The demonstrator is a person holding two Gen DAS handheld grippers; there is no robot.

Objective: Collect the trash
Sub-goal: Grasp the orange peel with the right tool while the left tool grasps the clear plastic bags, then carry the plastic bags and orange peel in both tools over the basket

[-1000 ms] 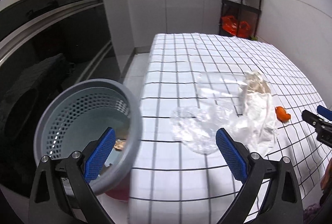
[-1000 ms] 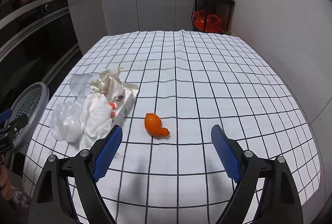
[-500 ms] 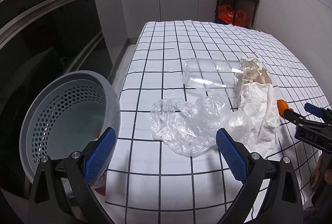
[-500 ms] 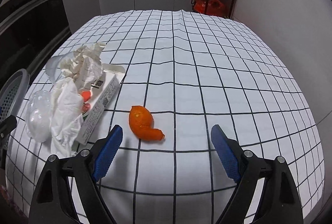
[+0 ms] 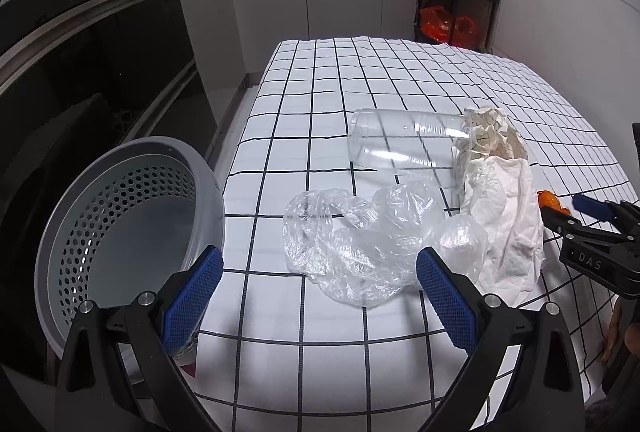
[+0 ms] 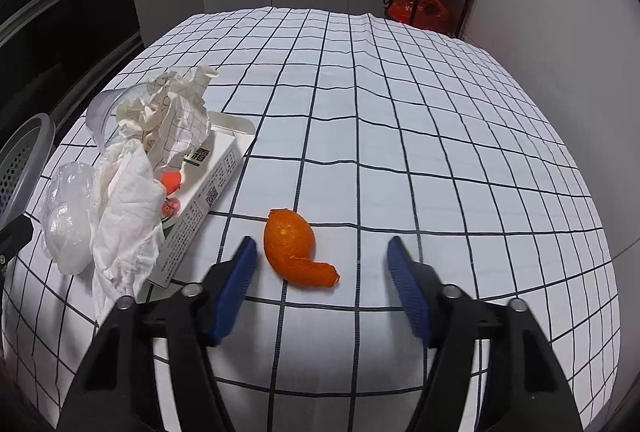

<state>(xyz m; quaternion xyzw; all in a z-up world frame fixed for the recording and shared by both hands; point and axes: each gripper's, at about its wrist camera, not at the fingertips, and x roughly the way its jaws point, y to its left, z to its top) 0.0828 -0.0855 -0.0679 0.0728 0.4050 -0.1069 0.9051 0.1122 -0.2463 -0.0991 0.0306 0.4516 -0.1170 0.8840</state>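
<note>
**Right jaws closing around the orange peel**

We held our right gripper (image 6: 322, 264) low over the grid-patterned tablecloth (image 6: 400, 112), its jaws having just been closing, with the orange peel (image 6: 294, 252) between them but not yet touched by either pad. Our left gripper (image 5: 320, 288) stood wide open and empty above the crumpled clear plastic bag (image 5: 352, 244). Beyond the bag a clear plastic cup (image 5: 400, 148) lay on its side beside crumpled paper (image 5: 492, 136) and a white tissue (image 5: 508, 216). A white carton (image 6: 208, 188) lay beside the peel. The grey perforated basket (image 5: 120, 232) sat at the table's left edge.
</note>
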